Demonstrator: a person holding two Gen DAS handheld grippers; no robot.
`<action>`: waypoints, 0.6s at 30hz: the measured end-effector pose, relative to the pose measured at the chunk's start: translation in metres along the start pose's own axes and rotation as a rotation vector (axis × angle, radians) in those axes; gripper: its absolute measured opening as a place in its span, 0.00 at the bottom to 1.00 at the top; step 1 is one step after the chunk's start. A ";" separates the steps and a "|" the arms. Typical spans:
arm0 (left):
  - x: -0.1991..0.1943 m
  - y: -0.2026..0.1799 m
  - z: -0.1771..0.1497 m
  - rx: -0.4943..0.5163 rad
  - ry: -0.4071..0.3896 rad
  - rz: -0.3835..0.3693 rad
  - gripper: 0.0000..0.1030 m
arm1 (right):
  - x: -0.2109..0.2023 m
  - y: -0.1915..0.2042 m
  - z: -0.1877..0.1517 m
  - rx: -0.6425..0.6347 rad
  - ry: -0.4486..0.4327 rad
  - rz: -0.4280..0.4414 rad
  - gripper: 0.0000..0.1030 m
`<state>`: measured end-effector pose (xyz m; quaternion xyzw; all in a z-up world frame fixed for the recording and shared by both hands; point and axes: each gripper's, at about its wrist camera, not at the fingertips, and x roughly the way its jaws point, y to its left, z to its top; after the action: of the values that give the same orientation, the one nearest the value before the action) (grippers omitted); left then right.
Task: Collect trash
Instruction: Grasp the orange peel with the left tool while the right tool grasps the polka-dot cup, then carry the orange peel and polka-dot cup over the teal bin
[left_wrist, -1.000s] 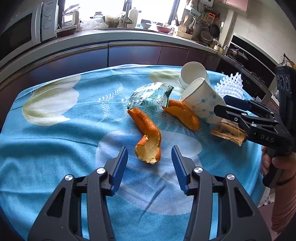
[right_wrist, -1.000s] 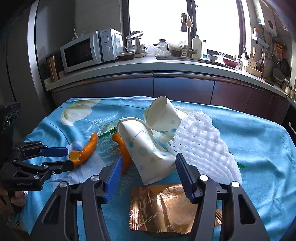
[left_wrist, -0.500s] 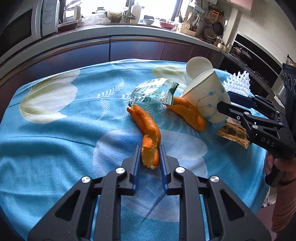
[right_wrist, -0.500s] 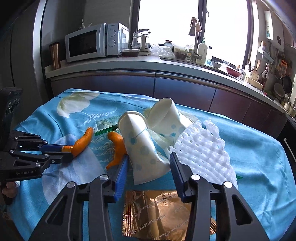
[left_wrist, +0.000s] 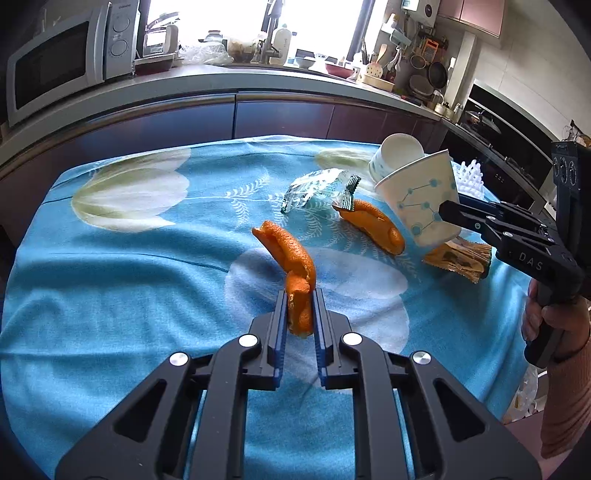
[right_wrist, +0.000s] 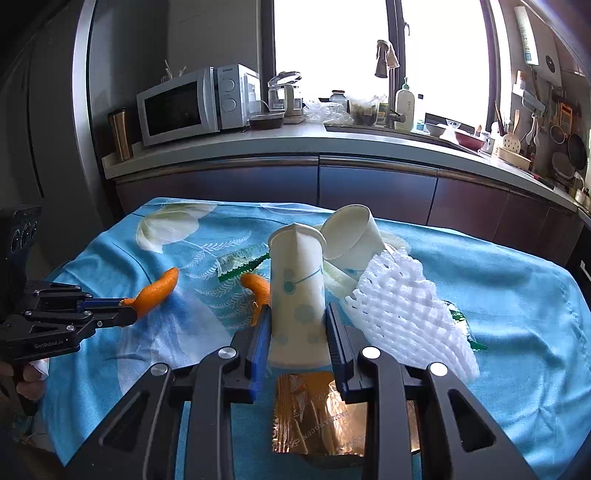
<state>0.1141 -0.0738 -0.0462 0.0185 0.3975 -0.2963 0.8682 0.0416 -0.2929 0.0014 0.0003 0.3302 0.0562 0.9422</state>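
On the blue tablecloth (left_wrist: 110, 277), the right gripper (right_wrist: 298, 332), its jaws having just closed, pinches the dotted paper cup (right_wrist: 297, 295) by its sides, tilting it off the cloth for removal. Left of that cup, the left gripper (left_wrist: 300, 314), also just closed, squeezes the near end of an orange peel (left_wrist: 291, 258), ready to carry it away.

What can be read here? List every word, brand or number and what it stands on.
"DAS": side of the right gripper, whose jaws have just been closing on the paper cup.
"GenRobot.AI": side of the left gripper, whose jaws have just been closing on the orange peel.
Print on the gold wrapper and the microwave brand: too blurred to read.
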 end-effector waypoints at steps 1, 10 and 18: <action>-0.005 0.001 -0.002 -0.003 -0.007 -0.005 0.13 | -0.002 0.001 -0.001 0.007 -0.003 0.010 0.27; -0.049 0.014 -0.021 -0.029 -0.054 -0.007 0.13 | -0.021 0.024 -0.006 0.044 -0.039 0.106 0.27; -0.083 0.036 -0.039 -0.078 -0.086 0.006 0.13 | -0.025 0.055 -0.009 0.042 -0.036 0.212 0.27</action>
<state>0.0644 0.0077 -0.0220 -0.0266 0.3712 -0.2784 0.8855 0.0105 -0.2413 0.0116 0.0559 0.3122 0.1487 0.9366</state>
